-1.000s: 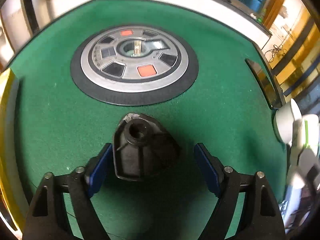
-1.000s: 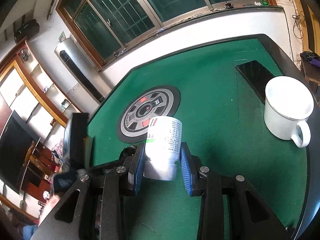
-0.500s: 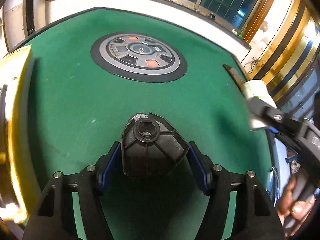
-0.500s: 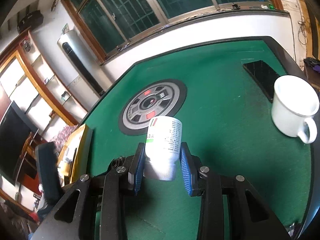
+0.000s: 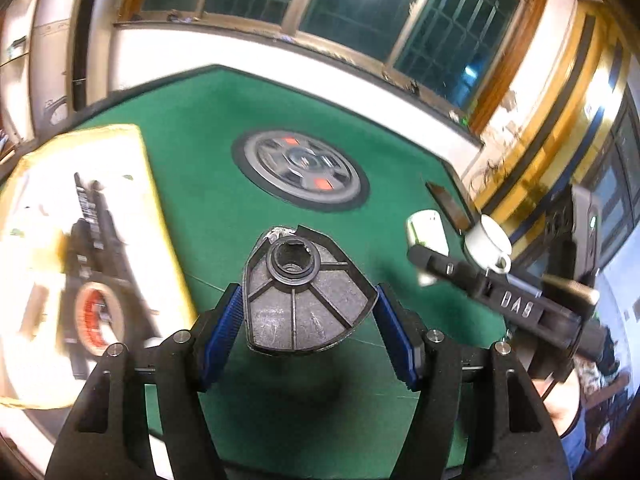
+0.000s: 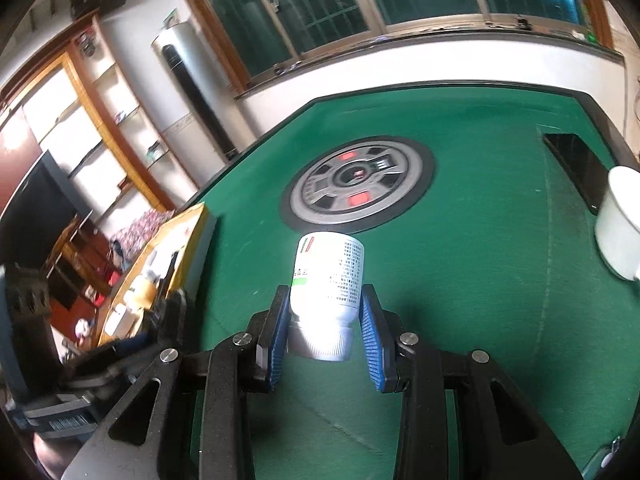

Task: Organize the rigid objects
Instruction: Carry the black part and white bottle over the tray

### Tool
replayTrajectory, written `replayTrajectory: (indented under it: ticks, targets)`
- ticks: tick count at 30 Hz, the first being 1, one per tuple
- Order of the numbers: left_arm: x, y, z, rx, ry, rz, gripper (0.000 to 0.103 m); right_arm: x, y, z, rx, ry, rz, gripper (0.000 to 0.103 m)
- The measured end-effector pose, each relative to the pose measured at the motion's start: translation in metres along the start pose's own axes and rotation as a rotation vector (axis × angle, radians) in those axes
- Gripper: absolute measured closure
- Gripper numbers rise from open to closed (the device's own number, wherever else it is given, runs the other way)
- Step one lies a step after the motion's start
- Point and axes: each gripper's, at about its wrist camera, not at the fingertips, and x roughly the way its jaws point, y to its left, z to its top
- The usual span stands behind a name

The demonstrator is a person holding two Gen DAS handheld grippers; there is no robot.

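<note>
Since the earlier frames, both held items have been carried up off the felt, and a yellow-rimmed tray (image 5: 158,184) has come into the left wrist view.

Green felt table (image 6: 480,240): octagonal, dark-edged, with a round grey control hub (image 6: 358,184) set in its middle.

Yellow-rimmed tray: placed at the table's left edge; a black tool and a roll of tape (image 5: 98,316) are seen inside, both blurred.

White mug (image 5: 490,242): stood at the table's right edge, just beside a black phone (image 6: 580,168) laid flat.

Black fan-shaped plastic part (image 5: 304,300): ribbed, with a threaded socket at its narrow end; clamped on both flanks by the blue pads of the left gripper (image 5: 308,320) and held above the felt, between tray and mug.

White pill bottle (image 6: 330,280): printed label, ribbed cap toward the camera; pinched at the shoulder by the right gripper (image 6: 325,324), jaws narrowed onto it, held clear of the felt on the near side of the hub.
</note>
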Motion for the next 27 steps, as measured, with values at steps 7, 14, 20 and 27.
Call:
replayTrajectory:
  ticks: [7,14,20,27]
  targets:
    - [-0.032,0.043,0.013,-0.057,-0.075,0.049,0.038,0.012,0.046,-0.001,-0.089,0.054,0.068,0.073]
    - [-0.048,0.086,0.019,-0.102,-0.100,0.104,0.038,0.032,0.102,0.007,-0.188,0.110,0.158,0.073]
    - [-0.055,0.115,0.025,-0.112,-0.102,0.146,0.038,0.052,0.148,0.009,-0.269,0.147,0.199,0.073]
    - [-0.048,0.145,0.035,-0.105,-0.092,0.209,0.038,0.086,0.186,0.019,-0.325,0.202,0.209,0.073]
